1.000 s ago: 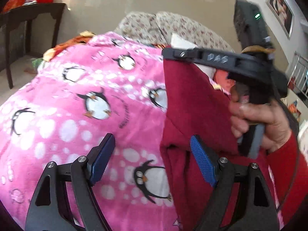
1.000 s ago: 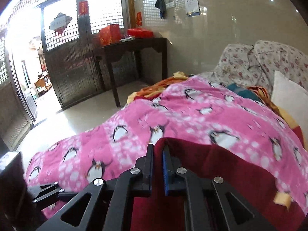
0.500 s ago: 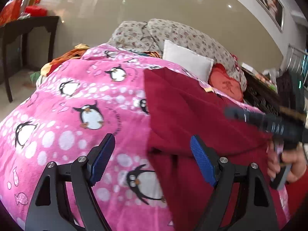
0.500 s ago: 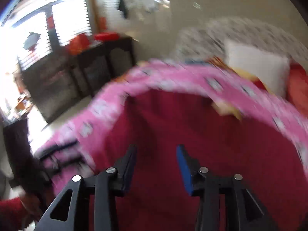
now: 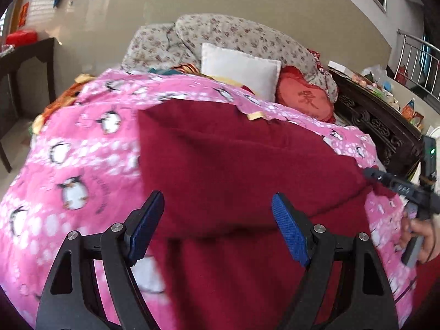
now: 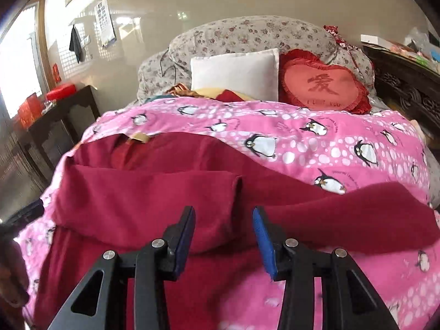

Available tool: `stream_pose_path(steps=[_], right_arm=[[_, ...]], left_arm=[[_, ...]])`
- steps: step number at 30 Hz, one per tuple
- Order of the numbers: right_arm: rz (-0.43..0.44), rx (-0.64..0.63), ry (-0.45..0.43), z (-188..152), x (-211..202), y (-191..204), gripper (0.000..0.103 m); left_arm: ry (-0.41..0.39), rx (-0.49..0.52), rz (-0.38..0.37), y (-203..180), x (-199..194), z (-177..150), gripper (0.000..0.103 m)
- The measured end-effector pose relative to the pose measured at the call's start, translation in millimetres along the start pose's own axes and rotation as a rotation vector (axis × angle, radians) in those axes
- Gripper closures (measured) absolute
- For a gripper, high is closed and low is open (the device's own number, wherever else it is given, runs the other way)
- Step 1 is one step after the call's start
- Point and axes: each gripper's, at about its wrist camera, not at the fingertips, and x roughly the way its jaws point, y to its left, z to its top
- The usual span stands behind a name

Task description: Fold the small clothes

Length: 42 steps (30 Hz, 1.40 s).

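Note:
A dark red garment [image 5: 242, 165] lies spread on the pink penguin blanket [image 5: 90, 151], with one sleeve folded across its body [image 6: 148, 200] and the other sleeve stretched to the right [image 6: 357, 220]. My left gripper [image 5: 217, 220] is open and empty, just above the garment's near part. My right gripper [image 6: 224, 231] is open and empty, over the end of the folded sleeve. In the left wrist view the right gripper [image 5: 396, 184] shows at the far right, at the garment's edge.
A white pillow [image 6: 236, 74], a red heart cushion [image 6: 321, 88] and a floral quilt [image 6: 247, 35] lie at the head of the bed. A dark table [image 6: 57, 110] stands on the left and a carved dark wood cabinet [image 5: 382, 126] on the right.
My right gripper let go of the garment, opened and swung to the right. The lifted sleeve now lies folded across the garment. The left gripper stayed open.

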Motion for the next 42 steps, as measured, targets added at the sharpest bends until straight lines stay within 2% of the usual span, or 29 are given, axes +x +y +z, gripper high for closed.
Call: stream_pose_path(steps=[2, 4, 5, 8, 10, 12, 15, 18, 22, 23, 25, 27, 28, 29, 30, 33, 35, 37, 39, 42], right_arm=[[-0.061, -0.015, 0.050, -1.1, 23.1, -1.3, 0.061], [-0.093, -0.033, 0.031, -2.8, 26.8, 1.4, 0.061], [-0.086, -0.035, 0.030, -3.2, 21.6, 2.4, 0.061], [0.019, 0.048, 0.001, -10.2, -11.4, -15.0, 0.061], [0.017, 0.130, -0.022, -16.4, -31.0, -41.6, 0.061], [-0.020, 0.245, -0.036, -32.7, -51.8, -86.3, 0.057], [-0.140, 0.418, -0.016, -57.2, -63.2, -156.2, 0.056], [-0.189, 0.617, -0.021, -80.7, -65.9, -222.6, 0.056], [-0.171, 0.861, -0.082, -105.2, -66.2, -282.3, 0.056], [-0.144, 0.941, -0.106, -113.1, -62.5, -296.2, 0.056], [-0.086, 1.008, -0.154, -117.1, -54.3, -309.8, 0.056], [-0.066, 1.018, -0.194, -114.7, -51.7, -315.5, 0.056], [-0.056, 1.003, -0.211, -109.6, -49.4, -316.2, 0.066], [-0.047, 0.993, -0.218, -106.8, -48.1, -315.9, 0.089], [-0.041, 0.991, -0.223, -103.7, -48.2, -316.0, 0.097], [-0.037, 0.954, -0.327, -97.7, -80.0, -310.2, 0.097], [-0.100, 0.859, -0.430, -78.7, -121.4, -301.0, 0.097], [-0.116, 0.781, -0.504, -54.3, -161.6, -286.6, 0.097], [-0.115, 0.680, -0.527, -24.6, -183.4, -262.0, 0.097], [-0.089, 0.527, -0.524, 15.9, -192.6, -212.7, 0.097]], left_arm=[[0.022, -0.020, -0.010, -7.3, 20.2, 3.5, 0.022], [0.045, -0.037, -0.006, -11.2, 35.1, 2.4, 0.022], [0.065, -0.048, -0.008, -13.2, 44.1, -0.2, 0.022], [0.084, -0.040, -0.005, -16.6, 55.1, -8.0, 0.022], [0.091, -0.036, 0.004, -15.0, 59.8, -12.9, 0.022], [0.099, -0.060, -0.008, -9.9, 64.2, -16.2, 0.022], [0.089, -0.073, -0.019, -6.7, 63.0, -18.9, 0.022], [0.084, -0.059, -0.014, -8.5, 62.2, -21.0, 0.022], [0.085, -0.070, -0.025, -7.6, 63.8, -21.3, 0.022], [0.086, -0.072, -0.026, -7.1, 63.9, -21.6, 0.022], [0.088, -0.070, -0.023, -7.9, 64.6, -21.9, 0.022], [0.091, -0.060, -0.013, -10.1, 65.8, -22.0, 0.021], [0.093, -0.055, -0.009, -11.2, 66.5, -21.5, 0.021], [0.093, -0.051, -0.006, -11.8, 66.7, -21.6, 0.021], [0.092, -0.051, -0.006, -11.8, 66.6, -21.5, 0.021], [0.084, -0.071, -0.030, -9.6, 65.4, -21.5, 0.021], [0.069, -0.090, -0.056, -6.6, 61.8, -21.0, 0.021], [0.057, -0.100, -0.075, -4.7, 58.4, -19.7, 0.021], [0.058, -0.106, -0.084, -4.1, 55.5, -16.8, 0.021], [0.061, -0.093, -0.079, -4.9, 46.0, -12.3, 0.021]])
